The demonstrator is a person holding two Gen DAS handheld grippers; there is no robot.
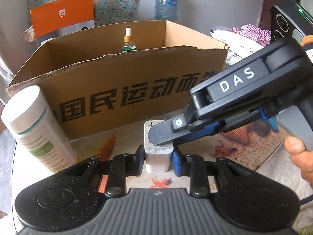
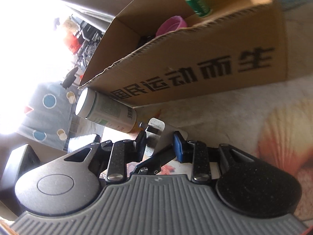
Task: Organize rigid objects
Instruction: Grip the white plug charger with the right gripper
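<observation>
A white wall charger (image 1: pixel 158 156) stands on the table just in front of the cardboard box (image 1: pixel 137 90), prongs pointing towards the box. My left gripper (image 1: pixel 158 158) is shut on its lower sides. My right gripper (image 1: pixel 162 135) comes in from the right and is shut on the charger's upper end, one flat finger lying across its face. In the right wrist view the charger (image 2: pixel 155 130) sits between the right gripper's (image 2: pixel 159 146) pads, with a left finger (image 2: pixel 154 159) crossing below it. A green dropper bottle (image 1: pixel 128 43) stands inside the box.
A white bottle with a green label (image 1: pixel 37 129) stands at the box's left front corner. A pink round item (image 2: pixel 172 25) lies inside the box (image 2: pixel 195 62). Behind the box are an orange carton (image 1: pixel 62 13) and a water jug (image 1: pixel 166 4). A hand (image 1: pixel 301 156) holds the right gripper's handle.
</observation>
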